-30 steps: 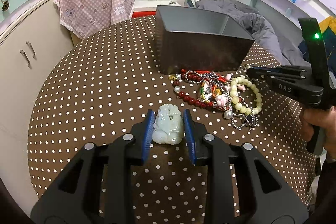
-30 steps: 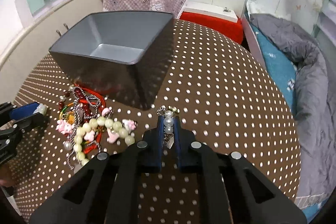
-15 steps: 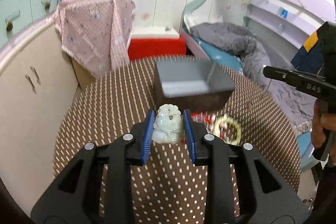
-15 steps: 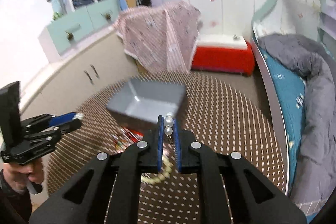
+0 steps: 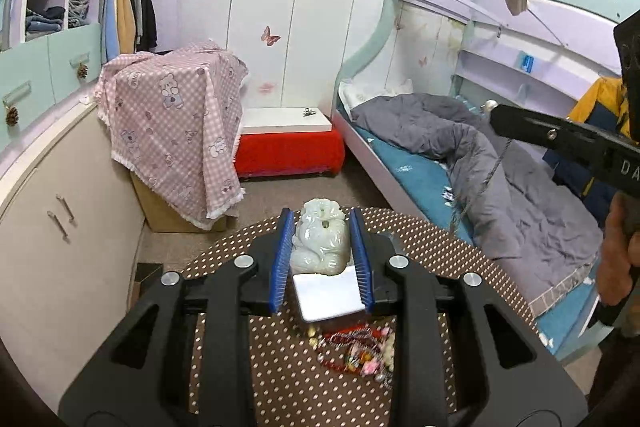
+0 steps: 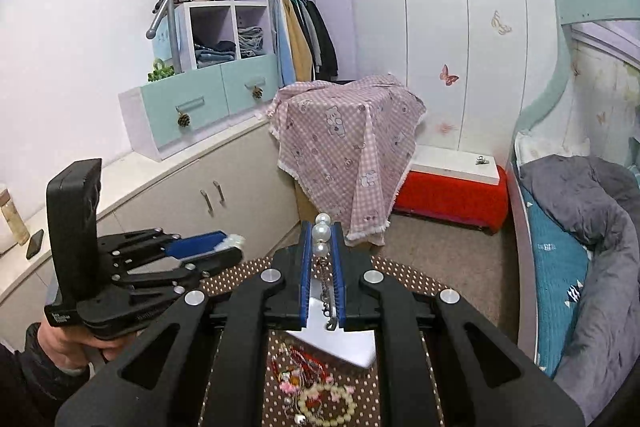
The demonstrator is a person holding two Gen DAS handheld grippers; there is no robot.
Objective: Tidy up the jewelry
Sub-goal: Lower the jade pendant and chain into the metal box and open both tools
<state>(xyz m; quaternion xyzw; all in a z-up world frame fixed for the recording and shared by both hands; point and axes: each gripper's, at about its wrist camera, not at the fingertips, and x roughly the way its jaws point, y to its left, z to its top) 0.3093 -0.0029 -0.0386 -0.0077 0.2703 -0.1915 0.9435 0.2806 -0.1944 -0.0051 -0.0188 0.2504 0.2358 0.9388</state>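
My left gripper point(image 5: 320, 227) is shut on a pale green jade pendant point(image 5: 320, 243) and holds it high above the table. My right gripper point(image 6: 321, 231) is shut on a white pearl chain point(image 6: 322, 233), whose metal chain hangs down between the fingers. The grey box point(image 5: 326, 293) stands far below on the dotted table point(image 5: 288, 387); it also shows in the right wrist view point(image 6: 340, 343). A pile of bracelets and beads point(image 5: 360, 347) lies in front of it, also seen from the right wrist point(image 6: 316, 387). The left gripper shows in the right wrist view point(image 6: 224, 245).
A round brown table with white dots holds everything. A bed with a grey duvet point(image 5: 480, 163) is to the right. A pink checked cloth point(image 5: 176, 131) covers a box beyond the table, next to a red bench point(image 5: 288, 147). Cupboards point(image 5: 60, 227) run along the left.
Both grippers have risen high above the table with their pieces held. The box and the jewelry pile now look small and far below.
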